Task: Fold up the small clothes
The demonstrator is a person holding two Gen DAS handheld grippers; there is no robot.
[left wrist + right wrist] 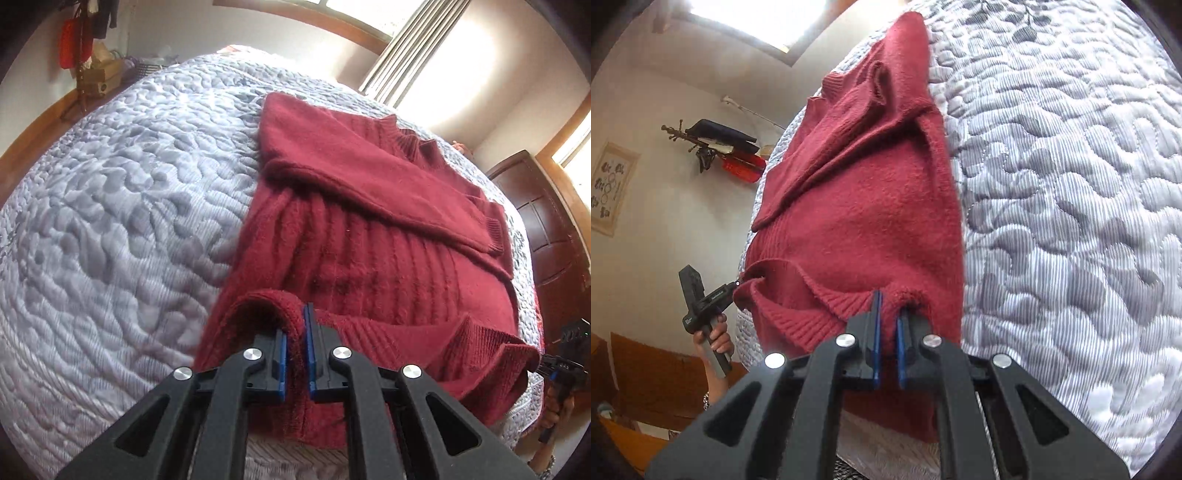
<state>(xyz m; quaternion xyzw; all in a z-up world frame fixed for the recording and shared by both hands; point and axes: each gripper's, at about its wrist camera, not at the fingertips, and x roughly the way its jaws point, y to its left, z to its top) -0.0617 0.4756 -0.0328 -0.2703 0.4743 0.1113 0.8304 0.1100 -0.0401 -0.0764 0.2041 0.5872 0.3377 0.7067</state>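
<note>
Slippage is the main risk: the dark red knitted wool sweater is thick and fuzzy, and each grip catches only a narrow bit of ribbed hem, so an uneven lift could pull one corner free or skew the fold. It lies on the grey-white quilted bedspread, stretching ahead of both sets of fingers. Left gripper pinches the hem's left corner; right gripper pinches the right, both held low at the near edge

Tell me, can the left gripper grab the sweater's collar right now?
Probably not. The left gripper is shut on the red sweater at its hem, and the collar lies at the far end. It would need to let go first.
</note>
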